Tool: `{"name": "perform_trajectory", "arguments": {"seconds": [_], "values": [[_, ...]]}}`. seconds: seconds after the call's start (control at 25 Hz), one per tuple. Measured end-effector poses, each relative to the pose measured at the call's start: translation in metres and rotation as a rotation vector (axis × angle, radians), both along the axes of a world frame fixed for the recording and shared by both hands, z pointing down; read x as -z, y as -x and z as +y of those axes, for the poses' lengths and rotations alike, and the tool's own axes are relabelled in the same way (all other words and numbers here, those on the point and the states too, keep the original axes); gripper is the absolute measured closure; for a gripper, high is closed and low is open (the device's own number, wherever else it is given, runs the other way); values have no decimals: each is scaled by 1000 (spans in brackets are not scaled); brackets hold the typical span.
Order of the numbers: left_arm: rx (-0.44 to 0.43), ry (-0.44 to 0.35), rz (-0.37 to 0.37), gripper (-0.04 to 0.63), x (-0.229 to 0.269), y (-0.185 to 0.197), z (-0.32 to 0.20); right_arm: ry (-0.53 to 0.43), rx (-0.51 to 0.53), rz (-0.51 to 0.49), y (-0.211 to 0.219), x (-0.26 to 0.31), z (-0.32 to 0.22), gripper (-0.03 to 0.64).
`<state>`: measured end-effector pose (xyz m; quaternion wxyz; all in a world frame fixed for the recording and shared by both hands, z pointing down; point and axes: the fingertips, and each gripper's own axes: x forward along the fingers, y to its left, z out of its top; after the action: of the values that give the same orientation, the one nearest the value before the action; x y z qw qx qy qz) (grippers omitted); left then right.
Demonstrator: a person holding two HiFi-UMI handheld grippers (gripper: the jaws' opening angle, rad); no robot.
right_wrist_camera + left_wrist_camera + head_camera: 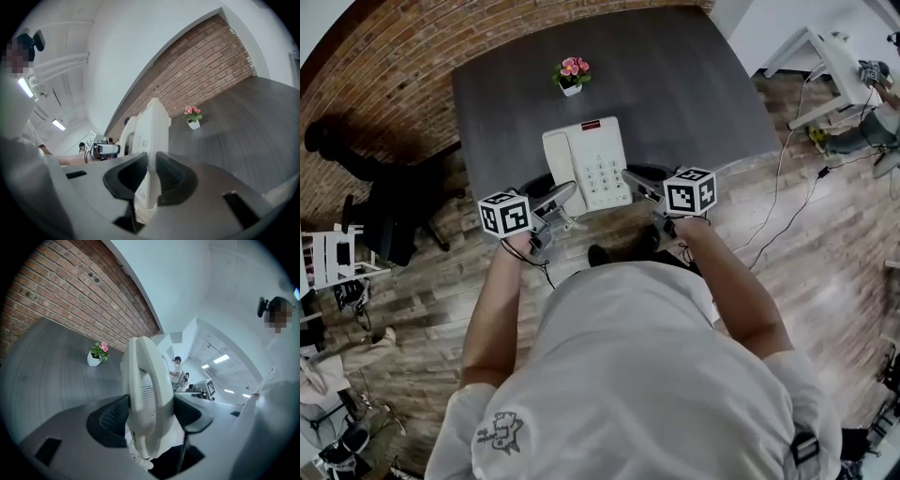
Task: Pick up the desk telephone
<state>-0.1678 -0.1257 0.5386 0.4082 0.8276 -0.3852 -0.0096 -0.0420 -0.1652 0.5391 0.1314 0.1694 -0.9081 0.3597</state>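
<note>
- Left gripper (561, 199) is clamped on the desk telephone (586, 164), handset side (9 o'clock); right gripper (639, 181) nips its 3 o'clock edge.
- Telephone is at the desk (694, 84), 6 o'clock rim; I should raise both evenly.

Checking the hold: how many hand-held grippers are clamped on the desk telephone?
2. The left hand-held gripper clamps the desk telephone at its handset side. The right hand-held gripper clamps its keypad-side edge. Neither is hidden.
</note>
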Motion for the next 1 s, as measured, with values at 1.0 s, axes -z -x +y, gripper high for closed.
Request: {"name": "perform_trajectory", "arguments": {"seconds": [1.0], "values": [[112,-22,-17,279,13,-125,49,-26,101,-17,-120,13,36,552]]}}
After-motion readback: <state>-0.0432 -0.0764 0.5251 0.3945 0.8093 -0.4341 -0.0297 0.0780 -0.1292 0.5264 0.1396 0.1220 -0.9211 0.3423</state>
